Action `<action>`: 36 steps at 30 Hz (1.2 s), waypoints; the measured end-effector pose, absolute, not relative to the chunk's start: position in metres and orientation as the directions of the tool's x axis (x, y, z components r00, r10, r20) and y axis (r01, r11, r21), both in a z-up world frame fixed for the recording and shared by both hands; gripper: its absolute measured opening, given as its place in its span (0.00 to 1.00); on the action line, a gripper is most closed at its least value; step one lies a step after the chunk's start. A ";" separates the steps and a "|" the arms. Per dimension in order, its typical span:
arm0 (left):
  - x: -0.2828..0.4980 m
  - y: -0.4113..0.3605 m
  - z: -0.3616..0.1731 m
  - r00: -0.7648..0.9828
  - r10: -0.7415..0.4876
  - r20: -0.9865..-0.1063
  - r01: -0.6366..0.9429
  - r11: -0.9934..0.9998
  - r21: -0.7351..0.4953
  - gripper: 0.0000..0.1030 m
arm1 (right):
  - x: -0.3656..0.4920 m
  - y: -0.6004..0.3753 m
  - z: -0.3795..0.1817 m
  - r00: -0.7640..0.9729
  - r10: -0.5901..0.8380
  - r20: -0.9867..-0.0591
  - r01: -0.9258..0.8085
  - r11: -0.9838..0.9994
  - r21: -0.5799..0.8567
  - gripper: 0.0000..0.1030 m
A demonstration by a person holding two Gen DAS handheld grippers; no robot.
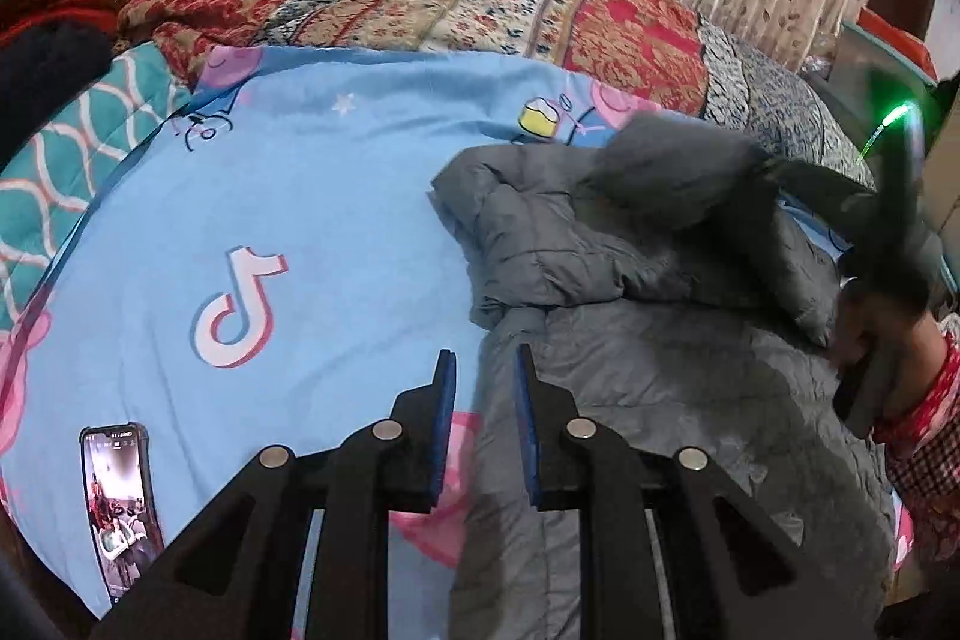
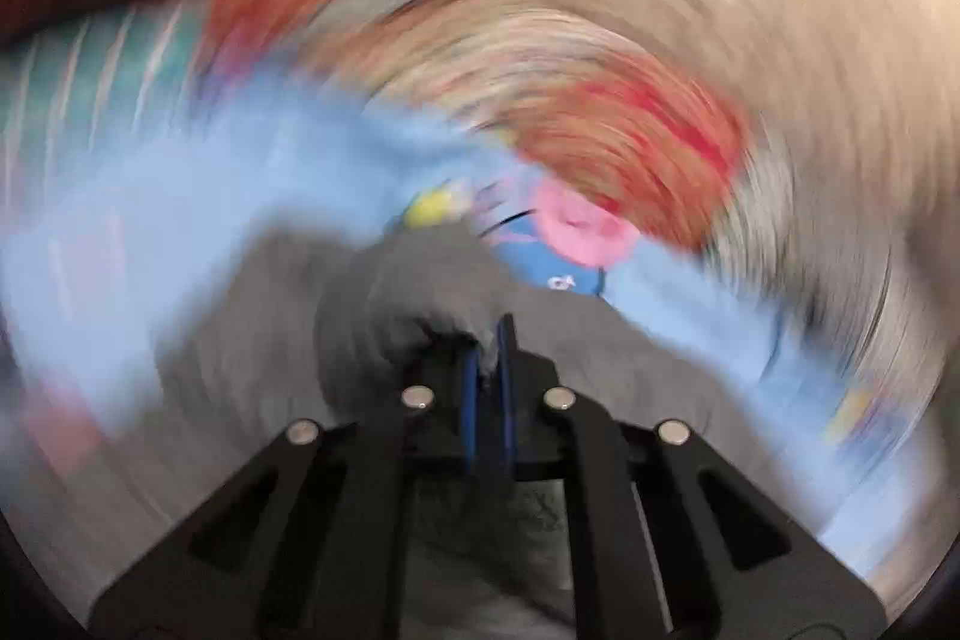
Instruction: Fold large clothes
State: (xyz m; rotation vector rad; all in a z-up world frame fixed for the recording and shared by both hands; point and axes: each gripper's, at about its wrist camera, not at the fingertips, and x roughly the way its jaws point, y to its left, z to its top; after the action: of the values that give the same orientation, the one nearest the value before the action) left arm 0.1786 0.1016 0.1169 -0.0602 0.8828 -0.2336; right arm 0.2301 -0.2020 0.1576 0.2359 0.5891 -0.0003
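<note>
A phone (image 1: pixel 120 508) lies far left of the grey puffer jacket (image 1: pixel 648 340) on the blue blanket (image 1: pixel 300 196). The left gripper (image 1: pixel 485 424) waits at the jacket's left edge, jaws apart and empty. The right gripper (image 2: pixel 487 370) pinches a jacket part, probably a sleeve, folding it over. Next, lay it flat.

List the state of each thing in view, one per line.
Grey jacket: partly folded on the blue bedsheet.
Left gripper: open, empty, at the jacket's edge.
Right gripper: shut on jacket fabric; view blurred.
Phone: screen lit, flat on the bedsheet.
</note>
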 end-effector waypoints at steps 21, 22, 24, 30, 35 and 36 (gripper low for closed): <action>0.188 0.108 0.109 0.599 -0.249 -0.761 0.152 0.969 -0.197 0.00 | 0.259 -0.099 0.076 0.573 0.148 -0.806 -0.284 0.959 -0.025 0.44; 0.191 0.106 0.110 0.601 -0.252 -0.759 0.157 0.968 -0.197 0.00 | 0.252 -0.112 0.090 0.599 0.198 -0.776 -0.267 0.963 0.039 0.60; 0.201 0.097 0.118 0.612 -0.272 -0.743 0.177 0.962 -0.206 0.00 | 0.236 -0.135 0.109 0.652 0.224 -0.725 -0.244 0.967 0.080 0.65; 0.244 0.043 0.147 0.668 -0.327 -0.669 0.299 0.941 -0.160 0.00 | 0.193 -0.242 0.130 0.748 0.033 -0.662 0.022 0.997 0.074 0.64; 0.297 -0.020 0.120 0.657 -0.277 -0.701 0.356 0.934 -0.035 0.00 | 0.199 -0.345 0.097 0.679 -0.074 -0.730 0.280 0.946 0.164 0.60; 0.308 -0.029 0.107 0.647 -0.237 -0.724 0.344 0.939 0.000 0.00 | 0.201 -0.363 0.088 0.656 -0.095 -0.749 0.330 0.928 0.172 0.60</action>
State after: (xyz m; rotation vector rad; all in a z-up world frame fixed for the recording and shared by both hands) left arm 0.3084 -0.0293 0.1074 0.1419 0.8014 -0.3319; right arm 0.2014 -0.3629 0.0882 0.3067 0.8229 -0.2451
